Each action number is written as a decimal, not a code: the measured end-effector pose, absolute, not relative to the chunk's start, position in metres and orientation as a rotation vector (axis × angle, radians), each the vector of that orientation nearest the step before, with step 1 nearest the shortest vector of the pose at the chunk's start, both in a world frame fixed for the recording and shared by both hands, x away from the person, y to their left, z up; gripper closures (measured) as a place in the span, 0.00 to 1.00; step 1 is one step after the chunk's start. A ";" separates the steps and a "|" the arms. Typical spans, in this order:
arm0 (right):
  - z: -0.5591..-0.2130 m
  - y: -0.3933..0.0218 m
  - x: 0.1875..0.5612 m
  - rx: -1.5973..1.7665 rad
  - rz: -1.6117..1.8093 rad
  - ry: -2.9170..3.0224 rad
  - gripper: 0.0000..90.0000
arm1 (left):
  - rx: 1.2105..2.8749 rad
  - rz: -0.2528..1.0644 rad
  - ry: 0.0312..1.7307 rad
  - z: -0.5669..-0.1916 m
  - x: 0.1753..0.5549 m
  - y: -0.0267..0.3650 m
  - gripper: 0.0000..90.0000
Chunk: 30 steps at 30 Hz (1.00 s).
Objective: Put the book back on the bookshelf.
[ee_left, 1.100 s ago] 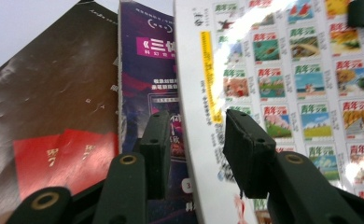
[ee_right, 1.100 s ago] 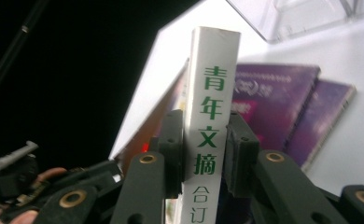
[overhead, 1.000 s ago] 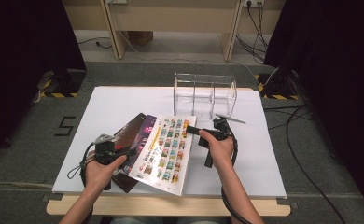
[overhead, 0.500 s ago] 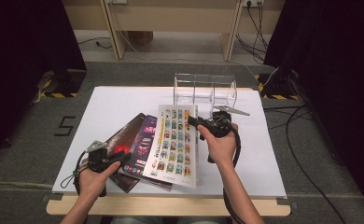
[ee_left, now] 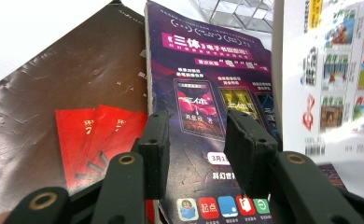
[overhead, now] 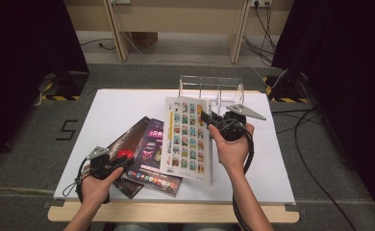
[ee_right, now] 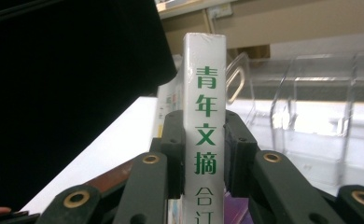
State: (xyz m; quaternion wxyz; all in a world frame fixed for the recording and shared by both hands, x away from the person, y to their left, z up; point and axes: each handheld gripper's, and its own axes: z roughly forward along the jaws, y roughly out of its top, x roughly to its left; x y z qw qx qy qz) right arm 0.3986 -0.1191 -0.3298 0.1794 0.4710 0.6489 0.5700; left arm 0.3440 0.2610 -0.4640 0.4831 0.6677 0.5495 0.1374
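Here my right gripper (overhead: 208, 119) is clamped on the spine of the white book (overhead: 188, 139); in the right gripper view the pads (ee_right: 174, 140) press that spine (ee_right: 204, 126) from both sides, green characters running down it. From above, the book is tilted up on its long edge, its cover of small coloured pictures turned toward my left, its lower edge near the white table (overhead: 123, 106) and overlapping the purple magazine (overhead: 153, 154). Just behind my right hand (overhead: 233, 147) stands the clear rack (overhead: 209, 86), at the far edge of the table.

My left gripper (overhead: 125, 161) has its jaws apart with nothing pinched between them. In the left gripper view they hover over the purple magazine (ee_left: 203, 93), which lies partly on a dark brown booklet (ee_left: 63, 107) with red cards printed on it. My left hand (overhead: 95, 185) sits at the near edge of the table, well apart from the right.
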 end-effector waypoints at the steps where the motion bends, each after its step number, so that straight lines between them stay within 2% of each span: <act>1: -0.328 -0.121 0.398 1.330 1.615 1.819 0.82 | 1.624 0.335 1.338 -0.464 0.344 0.261 0.66; 30: -0.286 -0.166 0.396 1.327 1.568 1.607 0.82 | 1.588 0.350 1.334 -0.465 0.344 0.263 0.67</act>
